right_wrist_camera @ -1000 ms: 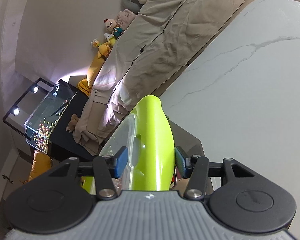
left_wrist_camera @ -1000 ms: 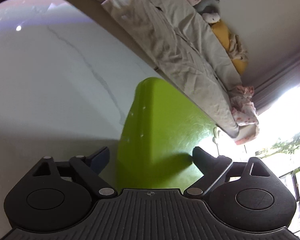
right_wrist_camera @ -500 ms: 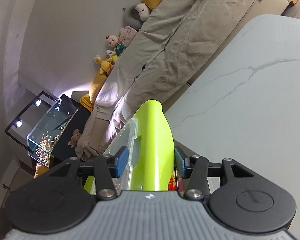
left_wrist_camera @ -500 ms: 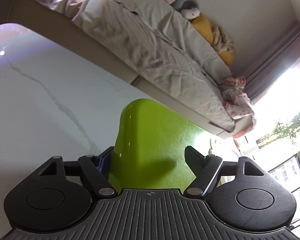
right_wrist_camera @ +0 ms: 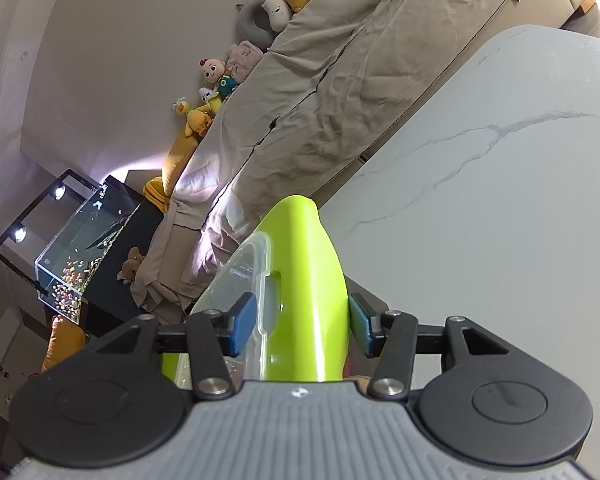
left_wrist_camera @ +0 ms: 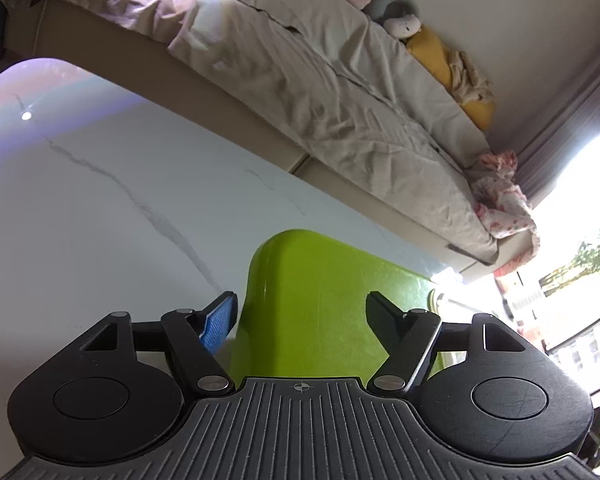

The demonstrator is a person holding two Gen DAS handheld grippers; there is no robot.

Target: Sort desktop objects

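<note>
A lime-green plastic box lid [left_wrist_camera: 332, 304] fills the space between the fingers of my left gripper [left_wrist_camera: 300, 312]; the jaws stand wide with the lid between them, and contact is unclear. In the right wrist view the same green lid [right_wrist_camera: 304, 280] stands on edge over a clear plastic box [right_wrist_camera: 236, 272]. My right gripper [right_wrist_camera: 300, 320] has its blue pads [right_wrist_camera: 244, 320] on either side of the lid and box rim, closed on them.
The white marble table [left_wrist_camera: 100, 220] lies under and beyond the box. A bed with a rumpled beige sheet [left_wrist_camera: 300, 72] and soft toys runs along the table's far edge. A glass fish tank [right_wrist_camera: 72, 256] stands left in the right wrist view.
The left wrist view has tilted and shifted; the left jaws now stand a little further from the green lid. The right gripper keeps its hold, its view turned slightly.
</note>
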